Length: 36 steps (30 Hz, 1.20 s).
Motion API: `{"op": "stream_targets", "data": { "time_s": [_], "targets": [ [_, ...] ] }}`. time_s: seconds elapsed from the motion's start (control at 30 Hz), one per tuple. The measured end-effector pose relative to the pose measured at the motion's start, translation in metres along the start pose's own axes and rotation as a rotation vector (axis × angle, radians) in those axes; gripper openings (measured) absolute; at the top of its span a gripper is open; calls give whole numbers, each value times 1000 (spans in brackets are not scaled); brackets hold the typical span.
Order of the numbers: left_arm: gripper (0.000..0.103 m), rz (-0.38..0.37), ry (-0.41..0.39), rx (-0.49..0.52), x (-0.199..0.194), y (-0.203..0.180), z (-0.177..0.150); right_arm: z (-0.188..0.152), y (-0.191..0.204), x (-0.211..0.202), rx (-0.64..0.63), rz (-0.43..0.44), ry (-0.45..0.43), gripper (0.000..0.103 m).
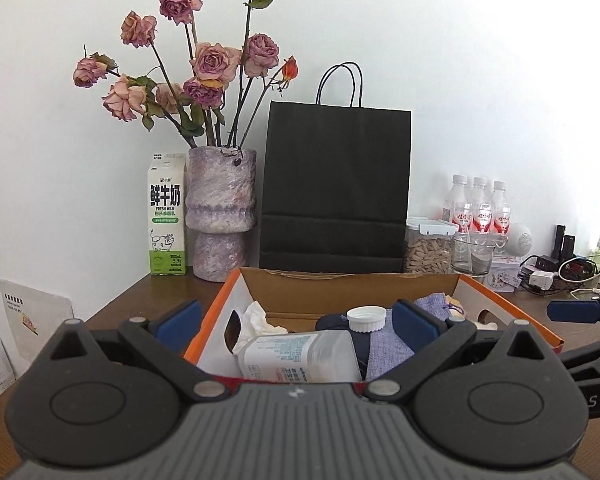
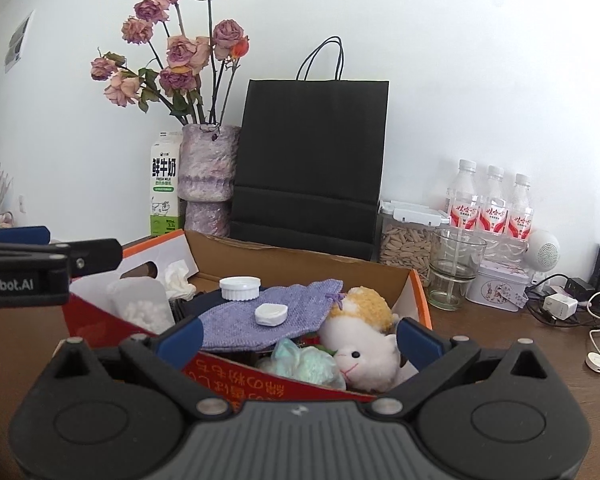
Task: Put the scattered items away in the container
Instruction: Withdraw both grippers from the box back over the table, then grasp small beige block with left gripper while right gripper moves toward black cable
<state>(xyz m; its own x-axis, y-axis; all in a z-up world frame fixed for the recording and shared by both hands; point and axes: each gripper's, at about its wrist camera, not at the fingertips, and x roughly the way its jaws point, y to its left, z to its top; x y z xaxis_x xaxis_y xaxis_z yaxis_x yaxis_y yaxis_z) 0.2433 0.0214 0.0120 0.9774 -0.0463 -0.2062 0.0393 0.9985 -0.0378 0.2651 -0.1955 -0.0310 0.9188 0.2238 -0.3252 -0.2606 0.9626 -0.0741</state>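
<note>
An orange-edged cardboard box (image 1: 214, 312) (image 2: 300, 266) sits on the brown table right in front of both grippers. Inside lie a clear plastic bottle (image 1: 300, 356) (image 2: 144, 308) on its side, a crumpled tissue (image 1: 256, 318) (image 2: 178, 278), a purple woven pouch (image 1: 388, 346) (image 2: 268, 318) with a large white cap (image 1: 366, 319) (image 2: 240, 288) and a small white cap (image 2: 271, 314) on it, a plush sheep (image 2: 364, 340) and a teal crumpled wad (image 2: 308, 364). My left gripper (image 1: 298, 322) hangs open over the box's left part. Over the near right edge my right gripper (image 2: 300, 340) is open and holds nothing.
Behind the box stand a black paper bag (image 1: 336, 188), a vase of dried roses (image 1: 220, 208), a milk carton (image 1: 166, 216), a seed jar (image 2: 406, 244), a glass (image 2: 454, 268), three bottles (image 2: 492, 204) and a tin (image 2: 498, 284). Chargers and cables (image 2: 560, 306) crowd the right.
</note>
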Motion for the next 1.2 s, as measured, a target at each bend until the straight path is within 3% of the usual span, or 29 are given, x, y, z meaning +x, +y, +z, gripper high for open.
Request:
{"op": "stream_targets", "data": {
  "time_s": [0.7,1.07,1.2],
  "targets": [
    [103,83,167,7,-33,34,-38,-49,-14,-40,14,-8,157,103],
    [103,127,349,-4,-9,46,-50,-58,-22,-24,67,10,279,103],
    [103,141,367,-9,-3,50,-50,-60,-24,-18,84,9,318,103]
  ]
}}
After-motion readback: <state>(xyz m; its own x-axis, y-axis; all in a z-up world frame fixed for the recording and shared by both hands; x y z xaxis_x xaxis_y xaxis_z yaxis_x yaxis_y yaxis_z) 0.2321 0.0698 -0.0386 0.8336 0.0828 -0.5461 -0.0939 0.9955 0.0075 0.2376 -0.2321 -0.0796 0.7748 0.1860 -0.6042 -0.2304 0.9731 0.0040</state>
